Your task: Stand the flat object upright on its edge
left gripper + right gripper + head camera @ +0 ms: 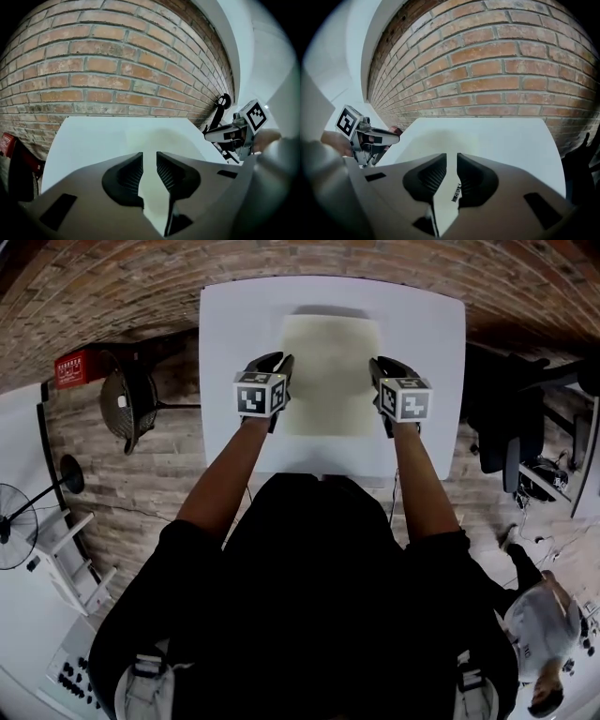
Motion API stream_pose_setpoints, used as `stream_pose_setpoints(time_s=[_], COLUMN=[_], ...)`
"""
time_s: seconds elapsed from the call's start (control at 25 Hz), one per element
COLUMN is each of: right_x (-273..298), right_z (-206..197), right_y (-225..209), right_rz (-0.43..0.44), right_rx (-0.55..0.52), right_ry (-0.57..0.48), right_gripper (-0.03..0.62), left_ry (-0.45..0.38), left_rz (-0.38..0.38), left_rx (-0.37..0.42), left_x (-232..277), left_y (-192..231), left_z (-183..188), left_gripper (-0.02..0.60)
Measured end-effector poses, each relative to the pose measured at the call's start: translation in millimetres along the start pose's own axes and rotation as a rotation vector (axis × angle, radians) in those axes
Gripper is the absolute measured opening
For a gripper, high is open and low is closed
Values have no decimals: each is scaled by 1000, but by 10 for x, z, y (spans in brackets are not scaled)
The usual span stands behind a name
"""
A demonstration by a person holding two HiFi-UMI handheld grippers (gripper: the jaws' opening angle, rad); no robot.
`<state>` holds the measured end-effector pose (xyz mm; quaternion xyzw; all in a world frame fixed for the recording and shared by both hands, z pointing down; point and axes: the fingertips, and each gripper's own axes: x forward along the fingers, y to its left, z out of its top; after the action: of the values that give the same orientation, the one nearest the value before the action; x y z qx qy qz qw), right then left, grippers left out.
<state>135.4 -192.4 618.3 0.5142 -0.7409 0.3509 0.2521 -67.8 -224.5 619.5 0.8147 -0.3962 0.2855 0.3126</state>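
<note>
The left hand-held gripper (pixel 280 359) and right hand-held gripper (pixel 379 363), jaws slightly spread, flank the pale sheet (pixel 330 376) lying flat on the desk (pixel 234 324).

A white table (pixel 225 324) carries one pale flat sheet (pixel 330 371) lying at its middle.

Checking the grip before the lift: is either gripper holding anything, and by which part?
Nothing is held. The left gripper and right gripper have jaws apart and empty; the pale board lies flat.

Left tongs (pixel 272 362) and right tongs (pixel 385 365) angled downward, jaws narrowly parted.
</note>
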Motion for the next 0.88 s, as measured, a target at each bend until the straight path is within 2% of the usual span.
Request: stream_pose_setpoints(time_s=[0.16, 0.4, 0.72, 0.88], right_x=[114, 298, 483, 551], right_z=[-67, -186, -268, -310], right_y=[-94, -192, -241, -235], right_rz=[-14, -10, 28, 44], right_rx=[43, 101, 171, 191], right_ry=[38, 90, 136, 164], right_gripper=[111, 194, 264, 278], left_ry=[38, 91, 132, 159], left_rz=[15, 9, -23, -34], left_rx=[-51, -77, -99, -116], left_x=[99, 241, 386, 445], left_y=[92, 171, 161, 131], left_z=[-72, -140, -217, -259], left_gripper=[122, 187, 219, 230])
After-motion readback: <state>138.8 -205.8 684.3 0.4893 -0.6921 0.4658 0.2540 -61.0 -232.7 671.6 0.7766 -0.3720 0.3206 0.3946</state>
